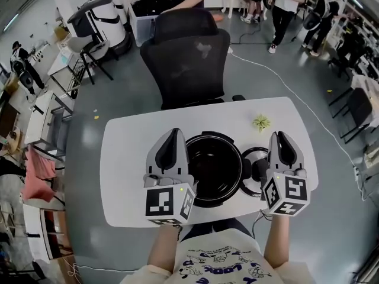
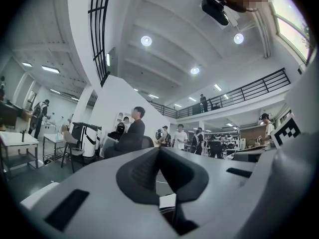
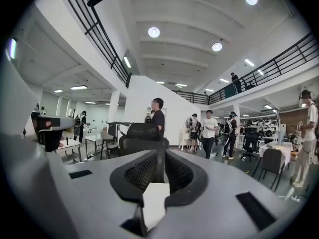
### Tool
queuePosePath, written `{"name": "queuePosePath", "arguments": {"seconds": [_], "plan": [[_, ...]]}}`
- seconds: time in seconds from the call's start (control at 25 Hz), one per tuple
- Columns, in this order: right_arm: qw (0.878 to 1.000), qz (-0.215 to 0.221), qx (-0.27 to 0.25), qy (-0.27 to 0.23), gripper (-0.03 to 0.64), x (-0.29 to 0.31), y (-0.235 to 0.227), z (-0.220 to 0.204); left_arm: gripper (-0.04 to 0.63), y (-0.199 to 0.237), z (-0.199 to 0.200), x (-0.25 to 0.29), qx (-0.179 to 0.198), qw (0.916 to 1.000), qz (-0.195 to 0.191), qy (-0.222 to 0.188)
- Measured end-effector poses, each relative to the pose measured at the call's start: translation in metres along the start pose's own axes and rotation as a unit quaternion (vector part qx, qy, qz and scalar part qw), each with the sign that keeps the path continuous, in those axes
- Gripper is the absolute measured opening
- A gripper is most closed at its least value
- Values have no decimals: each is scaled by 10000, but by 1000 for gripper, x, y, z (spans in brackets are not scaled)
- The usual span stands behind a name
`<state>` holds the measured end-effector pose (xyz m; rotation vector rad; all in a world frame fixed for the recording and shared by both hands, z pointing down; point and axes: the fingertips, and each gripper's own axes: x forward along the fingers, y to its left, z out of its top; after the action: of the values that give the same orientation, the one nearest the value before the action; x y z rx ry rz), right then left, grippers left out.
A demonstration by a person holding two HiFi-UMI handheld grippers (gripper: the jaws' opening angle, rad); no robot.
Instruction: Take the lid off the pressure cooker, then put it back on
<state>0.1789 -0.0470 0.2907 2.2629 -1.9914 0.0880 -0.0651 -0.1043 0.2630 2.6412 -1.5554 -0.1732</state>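
The pressure cooker pot (image 1: pixel 207 139) stands in the middle of the white desk (image 1: pixel 124 158). It is open, and you can see its dark inside. The lid (image 1: pixel 251 158) is off. It lies flat on the desk just to the right of the pot, right beside its rim.

The left tool (image 1: pixel 176 132) is over the left edge of the pot. In the left gripper view, the left tool (image 2: pixel 159 151) has its two jaws pressed together, with nothing between them.

The right tool (image 1: pixel 279 134) is over the right part of the lid and hides some of it. In the right gripper view, the right tool (image 3: pixel 163 153) has its jaws only a thin slit apart. Only the white desk shows through the gap, and nothing is held.

A small green thing (image 1: pixel 260 122) lies on the far right part of the desk, apart from the lid. A black chair (image 1: pixel 186 58) stands at the far side of the desk.
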Motion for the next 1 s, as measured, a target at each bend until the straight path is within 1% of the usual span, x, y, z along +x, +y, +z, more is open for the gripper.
{"name": "queuePosePath", "arguments": {"seconds": [0.16, 0.28, 0.36, 0.48, 0.68, 0.92, 1.0], "plan": [[9992, 27, 39, 390, 99, 5, -11, -26, 14, -7, -10, 6, -50, 9999, -93, 100], [9973, 157, 70, 708, 128, 13, -17, -48, 14, -10, -16, 15, -65, 9997, -123, 183], [9951, 249, 78, 950, 164, 17, -21, -65, 14, -13, -23, 22, -91, 9996, -125, 252], [9911, 321, 104, 1288, 173, 25, -29, -90, 14, -17, -32, 34, -114, 9992, -114, 367], [9812, 446, 196, 1866, 213, 33, -39, -135, 14, -24, -46, 48, -172, 9986, -105, 491], [9667, 527, 229, 2494, 254, 36, -50, -189, 14, -32, -60, 57, -189, 9978, -83, 628], [9606, 554, 206, 2715, 278, 34, -52, -205, 14, -32, -64, 59, -198, 9973, -47, 699]]}}
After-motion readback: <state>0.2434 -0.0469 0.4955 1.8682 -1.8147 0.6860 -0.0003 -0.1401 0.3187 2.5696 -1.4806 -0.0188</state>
